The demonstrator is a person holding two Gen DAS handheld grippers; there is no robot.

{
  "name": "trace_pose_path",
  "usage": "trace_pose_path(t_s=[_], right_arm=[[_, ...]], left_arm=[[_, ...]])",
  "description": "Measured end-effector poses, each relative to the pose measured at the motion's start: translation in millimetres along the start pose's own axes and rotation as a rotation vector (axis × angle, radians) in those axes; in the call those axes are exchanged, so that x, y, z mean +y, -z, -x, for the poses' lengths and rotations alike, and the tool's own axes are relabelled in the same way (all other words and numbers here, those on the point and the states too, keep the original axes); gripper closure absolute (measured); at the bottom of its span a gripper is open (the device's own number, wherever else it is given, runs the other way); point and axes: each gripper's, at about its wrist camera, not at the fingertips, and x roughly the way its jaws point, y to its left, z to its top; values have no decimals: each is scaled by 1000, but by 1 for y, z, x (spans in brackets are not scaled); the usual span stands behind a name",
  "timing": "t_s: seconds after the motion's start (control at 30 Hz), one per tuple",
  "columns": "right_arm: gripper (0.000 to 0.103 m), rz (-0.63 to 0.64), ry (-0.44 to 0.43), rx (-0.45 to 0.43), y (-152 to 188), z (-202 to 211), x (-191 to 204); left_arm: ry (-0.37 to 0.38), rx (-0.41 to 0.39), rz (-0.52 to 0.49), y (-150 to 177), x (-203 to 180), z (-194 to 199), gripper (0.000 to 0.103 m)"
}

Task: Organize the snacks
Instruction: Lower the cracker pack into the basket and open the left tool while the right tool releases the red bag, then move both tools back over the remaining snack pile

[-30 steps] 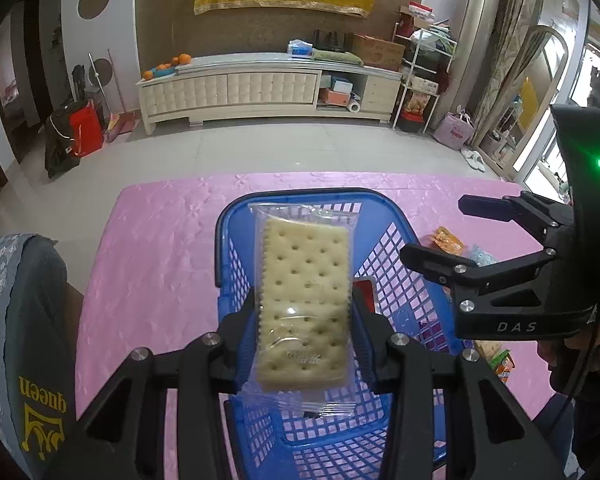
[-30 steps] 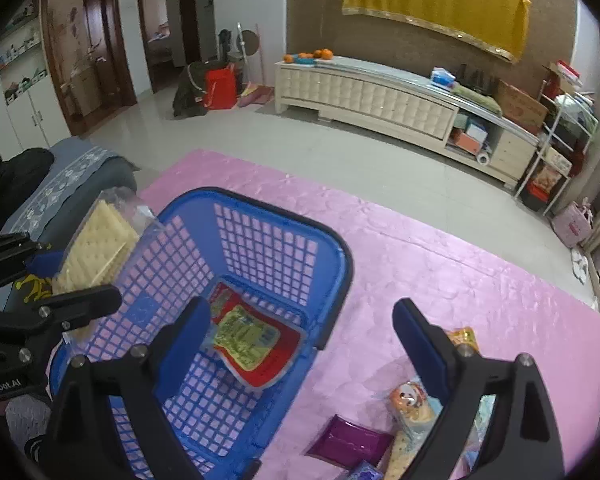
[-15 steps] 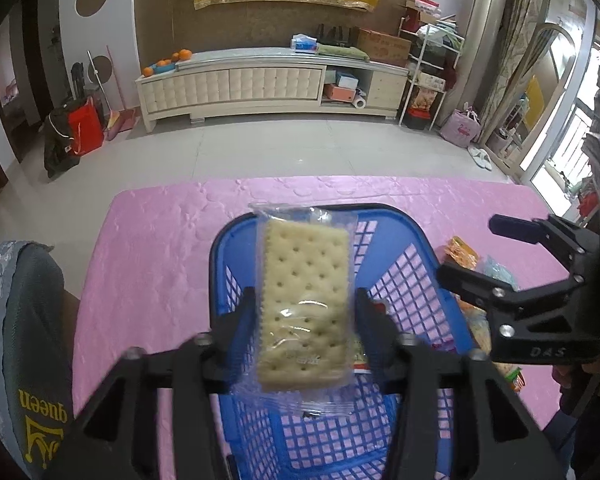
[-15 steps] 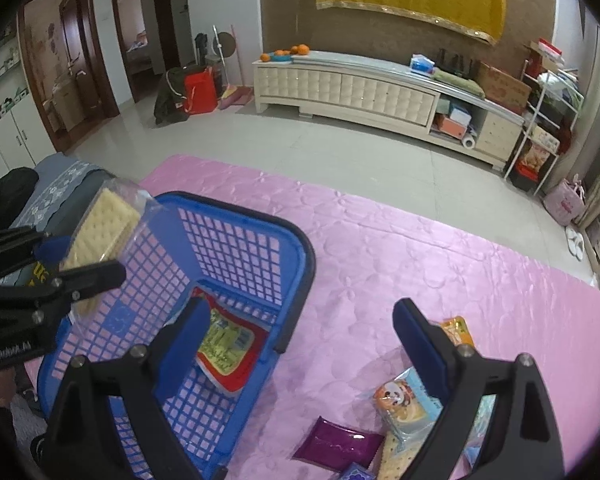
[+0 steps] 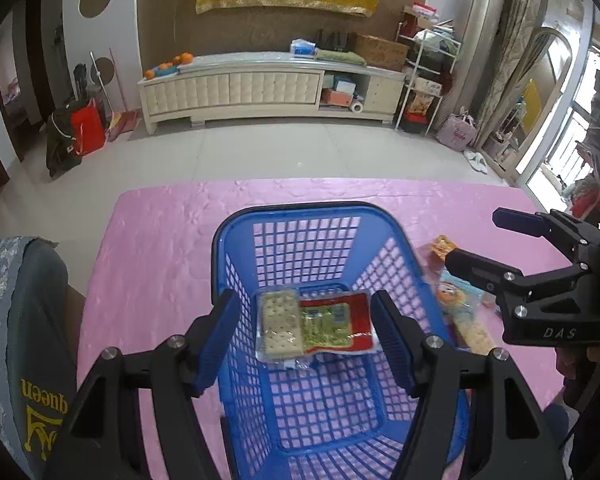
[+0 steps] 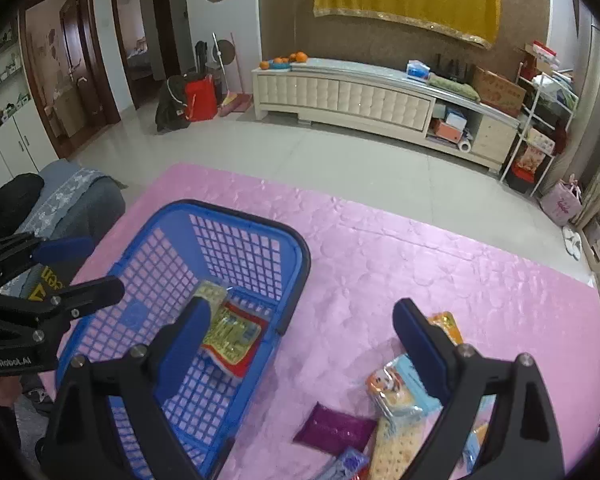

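While the left tongs [image 5: 304, 332] are opening, empty, the cracker packet [image 5: 279, 326] lies in the blue basket [image 5: 300, 216]; right tongs [image 6: 300, 344] gape idle. Reaching carelessly could nudge the basket off the bench [image 6: 380, 256].

The left hand-held gripper [image 5: 304, 336] hangs over the blue basket [image 5: 284, 210], jaws opening and empty; a cracker pack [image 5: 279, 328] lies inside.

Cracker pack [image 6: 210, 293] half hidden behind right claw [image 6: 300, 332], snack pile [image 6: 396, 420] cut off below
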Motion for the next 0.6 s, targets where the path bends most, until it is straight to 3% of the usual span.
trace_pose_path(t_s=[0.4,0.6], right_arm=[[8,-33,34,-42,21,81,1],[8,-48,63,-61,41,122,-3]], left_arm=[[35,-63,-59,19,-45,75,38],[60,-96,-107,36,-80,110,29]])
